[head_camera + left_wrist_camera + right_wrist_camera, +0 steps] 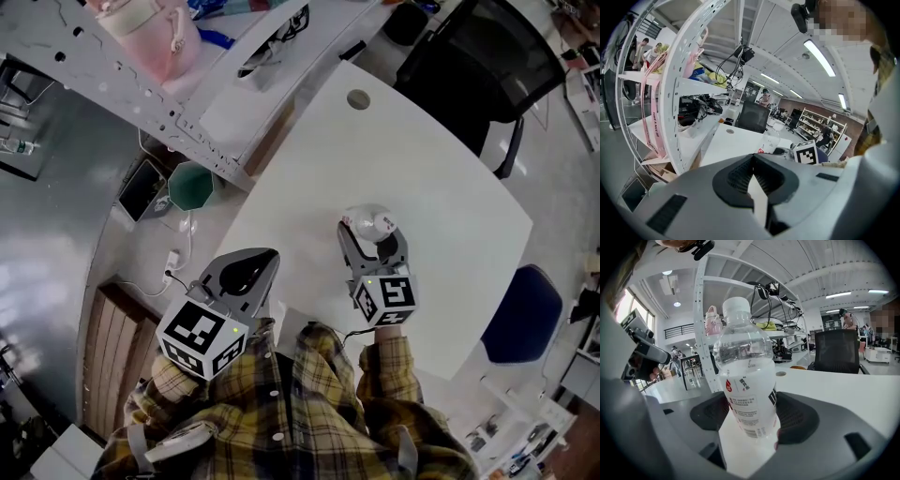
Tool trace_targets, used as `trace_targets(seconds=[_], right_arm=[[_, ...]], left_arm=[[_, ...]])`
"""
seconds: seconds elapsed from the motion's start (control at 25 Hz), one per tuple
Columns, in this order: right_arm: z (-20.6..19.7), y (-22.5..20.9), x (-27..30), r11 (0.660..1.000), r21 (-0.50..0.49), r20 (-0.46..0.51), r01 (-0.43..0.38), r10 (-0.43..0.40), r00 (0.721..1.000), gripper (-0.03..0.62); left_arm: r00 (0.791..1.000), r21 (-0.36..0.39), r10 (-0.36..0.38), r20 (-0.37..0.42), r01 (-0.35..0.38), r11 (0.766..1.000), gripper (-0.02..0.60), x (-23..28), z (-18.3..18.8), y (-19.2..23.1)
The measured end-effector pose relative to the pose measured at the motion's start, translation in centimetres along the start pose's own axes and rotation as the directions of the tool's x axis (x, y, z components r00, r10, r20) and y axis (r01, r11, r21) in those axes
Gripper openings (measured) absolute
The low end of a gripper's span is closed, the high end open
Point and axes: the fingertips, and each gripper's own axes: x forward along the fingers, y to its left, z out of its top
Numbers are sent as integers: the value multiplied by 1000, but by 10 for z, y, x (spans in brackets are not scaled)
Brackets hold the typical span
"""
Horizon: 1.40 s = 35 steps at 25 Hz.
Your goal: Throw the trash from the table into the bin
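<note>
The bottle (372, 225) is clear plastic with a white screw cap and a white label with a red mark and dark print. It stands upright on the table (441, 187), near the edge closest to the person. I cannot tell whether it holds any liquid. The right tongs (371, 236) are closed around its lower half, and their dark ribbed pads rest against both sides of the label.

The bin (190, 185) is a small green tub with a faceted rim. It sits on the grey floor just off the table's left edge, well apart from the bottle. What lies inside it cannot be made out.

The left tongs (270, 255) are pressed together with nothing between them. They hang over the table's near left corner, between the bin and the bottle.

The table is smooth and white with rounded corners, and a round grey cable cap (358, 98) sits at its far end. A black mesh chair (478, 56) stands behind it and a blue chair (523, 314) to the right. A white perforated shelf rack (141, 103) runs along the left, carrying a pink bag (155, 37) and tangled cables. The person's sleeves (281, 412) are yellow plaid.
</note>
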Motion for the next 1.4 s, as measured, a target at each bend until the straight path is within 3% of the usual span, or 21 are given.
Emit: trace_targets(seconds=[0.32, 0.52, 0.76, 0.96, 1.2, 1.28, 1.4], right_arm=[[24, 9, -14, 999, 1, 45, 49, -49, 998, 305], [45, 9, -34, 991, 29, 91, 133, -135, 987, 305], [41, 3, -65, 956, 64, 90, 285, -290, 953, 304], [28, -2, -107, 896, 117, 105, 428, -439, 892, 304], [10, -5, -174, 821, 209, 100, 531, -558, 823, 304], [5, -5, -196, 804, 229, 108, 548, -581, 807, 304], [-7, -7, -235, 786, 254, 123, 563, -604, 788, 304]], left_arm=[[997, 32, -77, 26, 77, 997, 9, 5, 17, 0], [977, 76, -213, 20, 211, 975, 9, 22, 32, -12], [920, 121, -389, -47, 392, 912, 8, 48, 33, -38], [834, 124, -533, -144, 550, 826, 9, 64, 18, -76], [742, 150, -624, -245, 665, 731, 8, 61, -1, -140], [729, 172, -635, -255, 680, 712, 8, 57, -5, -160], [726, 196, -639, -254, 685, 701, 9, 48, -13, -194]])
